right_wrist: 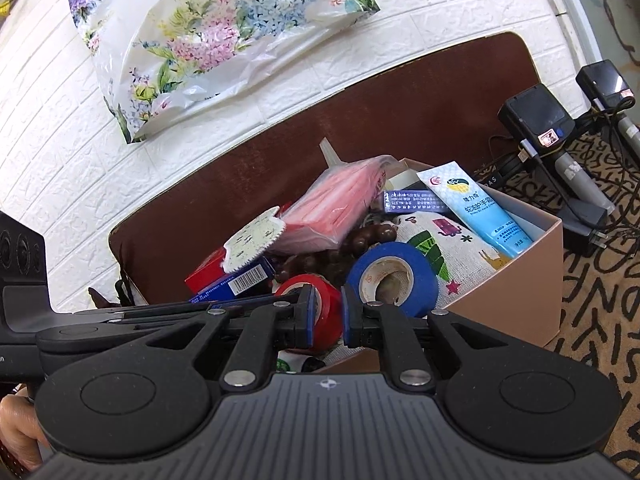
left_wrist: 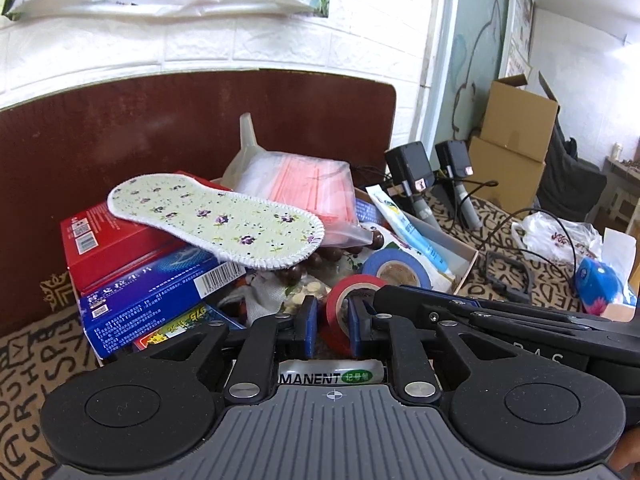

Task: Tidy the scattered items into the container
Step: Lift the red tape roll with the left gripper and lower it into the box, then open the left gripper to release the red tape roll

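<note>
A pink cardboard box [right_wrist: 516, 292] holds many items: a floral insole [left_wrist: 216, 222], a red box [left_wrist: 116, 248], a blue box [left_wrist: 160, 300], a bag of pink masks [left_wrist: 308, 188], brown beads [right_wrist: 356, 246], a blue hand-cream tube [right_wrist: 480, 208], a blue tape roll [right_wrist: 392, 278] and a red tape roll [left_wrist: 344, 312]. My left gripper [left_wrist: 332, 320] has its jaws narrowly apart around the red tape roll's rim. My right gripper [right_wrist: 326, 316] is just above the red tape roll [right_wrist: 320, 304], jaws narrowly apart. A permanent marker [left_wrist: 332, 378] lies under the left gripper.
A brown headboard [left_wrist: 160, 128] stands behind the box against a white brick wall. Two black devices with cables [right_wrist: 548, 120] stand to the right on the patterned cover [right_wrist: 600, 320]. A floral plastic bag [right_wrist: 208, 36] hangs on the wall. Cardboard boxes [left_wrist: 516, 136] stand farther right.
</note>
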Demonstrator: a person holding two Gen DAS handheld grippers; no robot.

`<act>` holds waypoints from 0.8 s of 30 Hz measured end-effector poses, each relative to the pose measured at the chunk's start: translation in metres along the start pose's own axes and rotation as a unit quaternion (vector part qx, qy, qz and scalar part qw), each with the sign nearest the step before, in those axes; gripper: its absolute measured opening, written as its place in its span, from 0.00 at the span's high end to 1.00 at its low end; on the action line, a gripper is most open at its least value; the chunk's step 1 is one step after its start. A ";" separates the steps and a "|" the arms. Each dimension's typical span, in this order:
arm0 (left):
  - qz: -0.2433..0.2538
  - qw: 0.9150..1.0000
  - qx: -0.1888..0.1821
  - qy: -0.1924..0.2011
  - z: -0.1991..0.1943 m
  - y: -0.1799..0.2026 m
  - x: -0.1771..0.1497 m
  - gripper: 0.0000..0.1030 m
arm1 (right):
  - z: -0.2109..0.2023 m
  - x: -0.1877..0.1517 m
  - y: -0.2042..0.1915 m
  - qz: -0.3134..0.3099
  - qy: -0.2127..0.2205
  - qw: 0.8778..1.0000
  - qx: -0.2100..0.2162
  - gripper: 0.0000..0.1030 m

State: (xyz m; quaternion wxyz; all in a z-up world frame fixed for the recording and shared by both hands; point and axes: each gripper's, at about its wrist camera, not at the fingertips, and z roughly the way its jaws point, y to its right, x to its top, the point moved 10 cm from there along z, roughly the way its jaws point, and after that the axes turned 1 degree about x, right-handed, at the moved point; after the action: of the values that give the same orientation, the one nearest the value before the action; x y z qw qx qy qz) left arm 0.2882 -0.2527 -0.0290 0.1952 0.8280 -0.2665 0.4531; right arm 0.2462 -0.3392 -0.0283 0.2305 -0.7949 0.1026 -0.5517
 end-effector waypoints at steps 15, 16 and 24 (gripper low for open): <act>-0.045 0.993 0.085 0.062 -0.022 -0.034 0.000 0.00 | -0.019 0.005 0.013 -0.003 0.044 0.998 -0.042 0.28; -0.049 0.993 0.086 0.065 -0.025 -0.035 0.000 0.00 | -0.021 0.005 0.015 0.001 0.048 0.998 -0.045 0.17; -0.038 0.990 0.086 0.105 -0.048 -0.035 0.002 0.00 | -0.028 0.002 0.012 0.007 0.056 0.997 -0.049 0.01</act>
State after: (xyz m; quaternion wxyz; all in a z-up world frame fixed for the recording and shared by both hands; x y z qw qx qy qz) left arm 0.2802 -0.1989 -0.0054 0.1676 0.7990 -0.1726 0.5512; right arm 0.2218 -0.3575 -0.0240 0.1890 -0.7725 0.1475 -0.5881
